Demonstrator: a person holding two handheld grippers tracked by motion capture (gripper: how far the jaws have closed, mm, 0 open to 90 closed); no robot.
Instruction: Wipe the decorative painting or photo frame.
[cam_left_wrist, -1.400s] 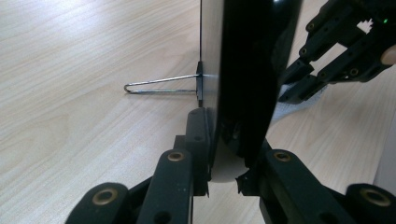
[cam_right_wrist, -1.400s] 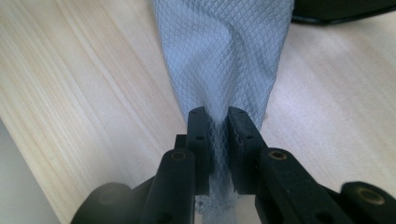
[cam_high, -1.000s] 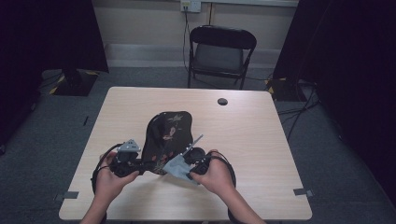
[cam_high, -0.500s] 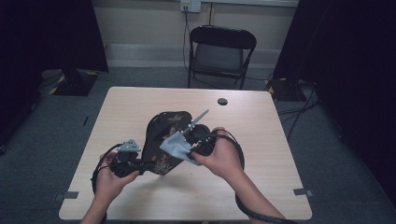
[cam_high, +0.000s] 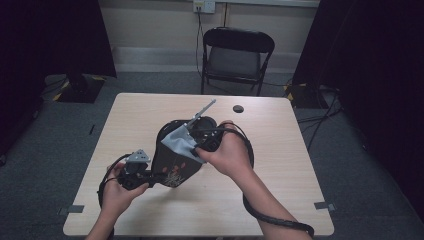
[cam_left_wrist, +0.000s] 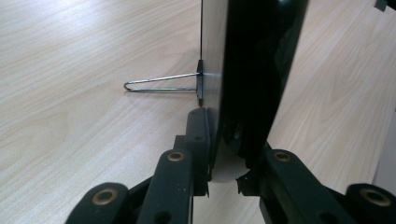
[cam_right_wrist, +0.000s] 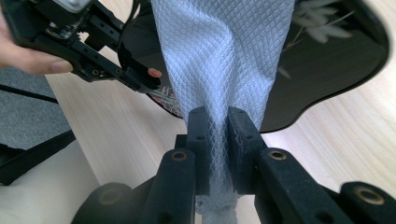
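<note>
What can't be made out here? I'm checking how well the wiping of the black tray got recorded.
- Glossy black tray with leaf pattern: in the high view the pale grey quilted cloth and the right hand cover much of its face.
- Cloth-tray contact: hidden behind the cloth in the right gripper view.
- Tray's top: cut off by the frame edge in the left gripper view.
- Small dark round object: too small to identify.
</note>
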